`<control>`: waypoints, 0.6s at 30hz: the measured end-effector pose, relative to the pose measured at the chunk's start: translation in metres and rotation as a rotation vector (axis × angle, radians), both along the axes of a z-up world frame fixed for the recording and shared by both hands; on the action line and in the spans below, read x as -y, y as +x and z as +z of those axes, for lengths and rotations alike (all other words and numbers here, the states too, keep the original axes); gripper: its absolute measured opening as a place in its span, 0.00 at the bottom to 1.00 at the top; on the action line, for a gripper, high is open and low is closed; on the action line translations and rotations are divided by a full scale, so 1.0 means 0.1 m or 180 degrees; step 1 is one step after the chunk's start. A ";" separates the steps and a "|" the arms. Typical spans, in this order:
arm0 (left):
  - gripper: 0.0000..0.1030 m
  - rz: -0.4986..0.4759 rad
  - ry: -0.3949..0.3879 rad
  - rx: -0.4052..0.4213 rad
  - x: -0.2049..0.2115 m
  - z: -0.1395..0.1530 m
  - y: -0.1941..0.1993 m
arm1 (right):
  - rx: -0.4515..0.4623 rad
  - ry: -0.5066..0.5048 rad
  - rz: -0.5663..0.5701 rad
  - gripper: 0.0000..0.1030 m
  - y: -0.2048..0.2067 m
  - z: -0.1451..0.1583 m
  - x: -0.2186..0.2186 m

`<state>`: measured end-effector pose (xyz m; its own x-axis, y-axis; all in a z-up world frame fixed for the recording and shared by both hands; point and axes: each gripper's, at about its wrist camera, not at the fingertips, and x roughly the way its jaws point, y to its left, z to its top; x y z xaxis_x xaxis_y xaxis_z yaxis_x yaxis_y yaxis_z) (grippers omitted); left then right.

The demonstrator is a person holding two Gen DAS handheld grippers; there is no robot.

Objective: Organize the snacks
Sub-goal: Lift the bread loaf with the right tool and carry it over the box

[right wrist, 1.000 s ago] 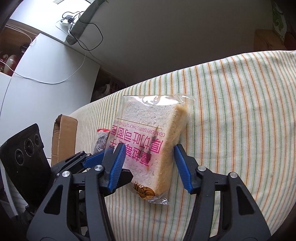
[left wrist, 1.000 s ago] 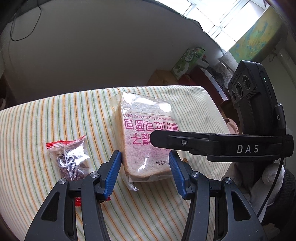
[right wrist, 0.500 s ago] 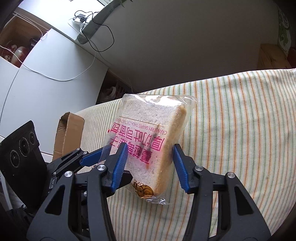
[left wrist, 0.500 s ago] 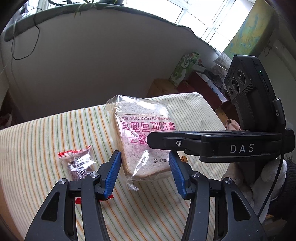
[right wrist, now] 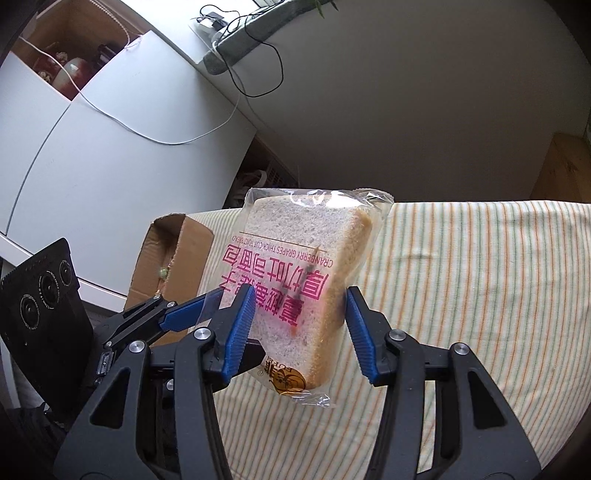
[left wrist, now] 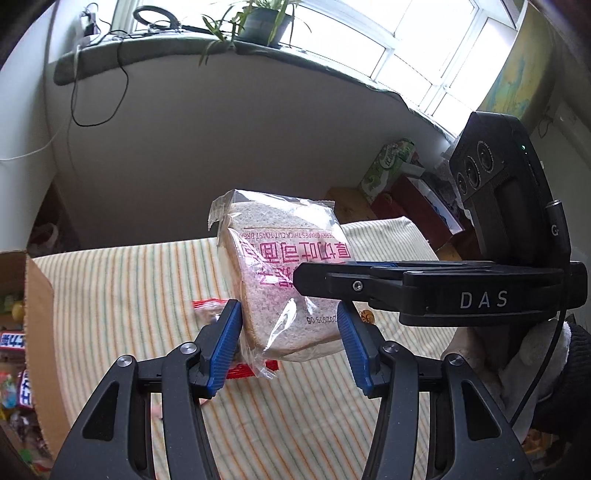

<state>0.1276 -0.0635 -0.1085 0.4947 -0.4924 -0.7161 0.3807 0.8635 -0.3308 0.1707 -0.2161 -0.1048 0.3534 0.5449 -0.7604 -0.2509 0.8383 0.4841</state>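
Note:
A clear bag of thick-cut toast with pink lettering (left wrist: pixel 280 280) hangs in the air above the striped tablecloth (left wrist: pixel 129 295). My left gripper (left wrist: pixel 290 339) and my right gripper (right wrist: pixel 299 325) are both shut on its lower part, from crossing sides. It also shows in the right wrist view (right wrist: pixel 306 273). The right gripper's finger (left wrist: pixel 369 284) crosses in front of the bag in the left wrist view. A small red-edged snack packet (left wrist: pixel 207 306) lies on the cloth below, mostly hidden by the bag.
An open cardboard box (right wrist: pixel 166 258) stands at the table's left end; it holds several snack packs (left wrist: pixel 14 354) in the left wrist view. A white cabinet (right wrist: pixel 92 166), a windowsill with a plant (left wrist: pixel 258 26) and boxes (left wrist: pixel 391 166) stand beyond the table.
Both grippers have lifted the toast bag off the cloth, up and toward the box side. The small packet stayed on the cloth.

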 end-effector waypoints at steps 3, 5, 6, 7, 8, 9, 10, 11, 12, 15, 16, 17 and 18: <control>0.50 0.0110 -0.0004 0.0038 -0.16 0.07 -0.05 | 0.0031 0.0008 0.0109 0.51 0.01 0.07 -0.19; 0.50 0.0187 -0.0026 0.0048 -0.29 0.12 -0.08 | 0.0047 0.0016 0.0165 0.51 0.01 0.11 -0.31; 0.50 0.0219 -0.0029 0.0057 -0.34 0.13 -0.09 | 0.0051 0.0022 0.0195 0.51 0.02 0.13 -0.37; 0.50 0.0254 -0.0024 0.0068 -0.37 0.15 -0.10 | 0.0053 0.0028 0.0223 0.51 0.02 0.15 -0.43; 0.50 0.0293 -0.0017 0.0080 -0.42 0.17 -0.12 | 0.0059 0.0031 0.0264 0.51 0.02 0.17 -0.50; 0.50 0.0329 -0.0017 0.0090 -0.44 0.19 -0.12 | 0.0067 0.0031 0.0298 0.51 0.02 0.19 -0.56; 0.50 0.0367 -0.0026 0.0097 -0.50 0.20 -0.14 | 0.0076 0.0028 0.0337 0.50 0.02 0.21 -0.63; 0.50 0.0407 -0.0034 0.0101 -0.55 0.22 -0.16 | 0.0081 0.0024 0.0364 0.51 0.03 0.22 -0.69; 0.50 0.0444 -0.0035 0.0110 -0.59 0.23 -0.17 | 0.0089 0.0021 0.0407 0.51 0.03 0.24 -0.77; 0.50 0.0559 -0.0045 0.0138 -0.78 0.28 -0.24 | 0.0107 0.0019 0.0532 0.50 0.04 0.28 -0.98; 0.50 0.0603 -0.0052 0.0145 -0.85 0.29 -0.26 | 0.0107 0.0022 0.0568 0.51 0.04 0.28 -1.05; 0.50 0.0642 -0.0055 0.0153 -0.89 0.30 -0.27 | 0.0105 0.0030 0.0621 0.51 0.04 0.29 -1.13; 0.50 0.0687 -0.0057 0.0161 -0.94 0.31 -0.29 | 0.0106 0.0029 0.0661 0.51 0.04 0.30 -1.20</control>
